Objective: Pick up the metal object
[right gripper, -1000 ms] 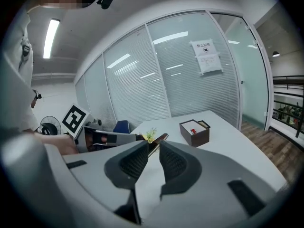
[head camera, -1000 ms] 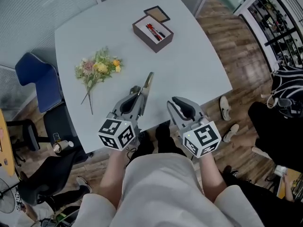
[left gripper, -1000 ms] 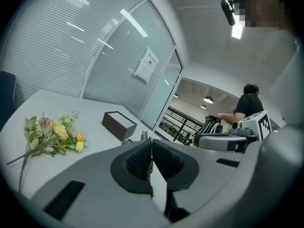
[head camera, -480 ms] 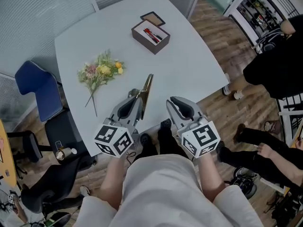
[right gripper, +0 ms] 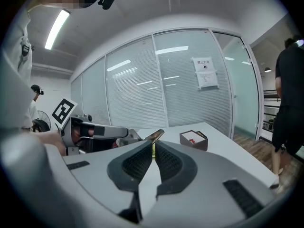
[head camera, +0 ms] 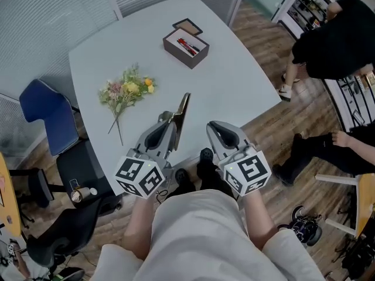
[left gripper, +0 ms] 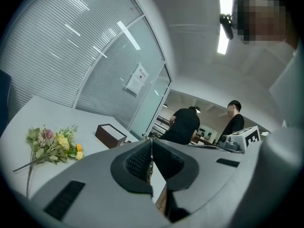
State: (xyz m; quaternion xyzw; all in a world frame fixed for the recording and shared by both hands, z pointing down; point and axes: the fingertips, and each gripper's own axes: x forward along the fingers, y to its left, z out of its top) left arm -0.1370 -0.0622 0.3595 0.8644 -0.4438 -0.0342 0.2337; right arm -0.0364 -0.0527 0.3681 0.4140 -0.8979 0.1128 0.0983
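The metal object (head camera: 183,107) is a flat brass-coloured strip. My left gripper (head camera: 171,118) is shut on its near end and holds it above the front edge of the white table (head camera: 234,81), with the strip pointing away from me. In the left gripper view only its thin edge (left gripper: 150,164) shows between the pads. My right gripper (head camera: 213,125) hovers to the right of it at about the same height. Its jaws have just been closing, and its tips (right gripper: 153,148) now nearly meet with nothing between them. The right gripper view shows the strip (right gripper: 155,136) sticking out of the left gripper (right gripper: 124,135).
A bunch of flowers (head camera: 126,91) lies on the table's left part, and an open brown box (head camera: 186,43) with red pens stands at the far side. A blue chair (head camera: 44,107) stands to the left. People (head camera: 331,34) are on the wooden floor at the right.
My left gripper has lifted a little with the strip held in it. The right gripper's jaws have narrowed. A person in black has walked in at the right and moved towards the far corner.
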